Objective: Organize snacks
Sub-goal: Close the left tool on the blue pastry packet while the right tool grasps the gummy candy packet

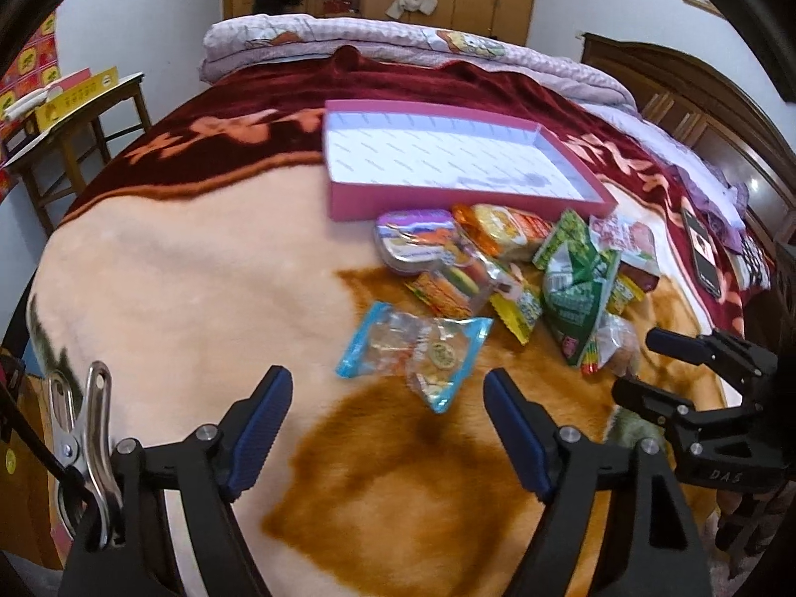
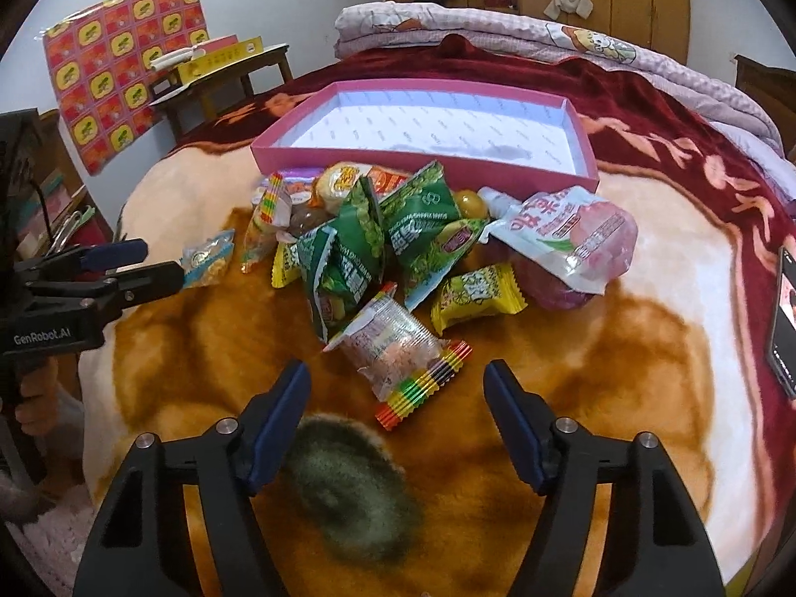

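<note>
Left gripper [image 1: 388, 428] is held apart above a blue-edged packet [image 1: 415, 350]; right gripper [image 2: 398, 408] is held apart over a rainbow-edged packet [image 2: 398, 353]; pink box [image 2: 423, 159] is seen beyond the snacks

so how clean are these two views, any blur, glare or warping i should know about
Left wrist view: strong fisheye bending of the pink box and dark corner vignetting, light blur on the blue-edged snack packet. Right wrist view: same curvature, foil glare on the green snack bags, soft focus overall.
</note>
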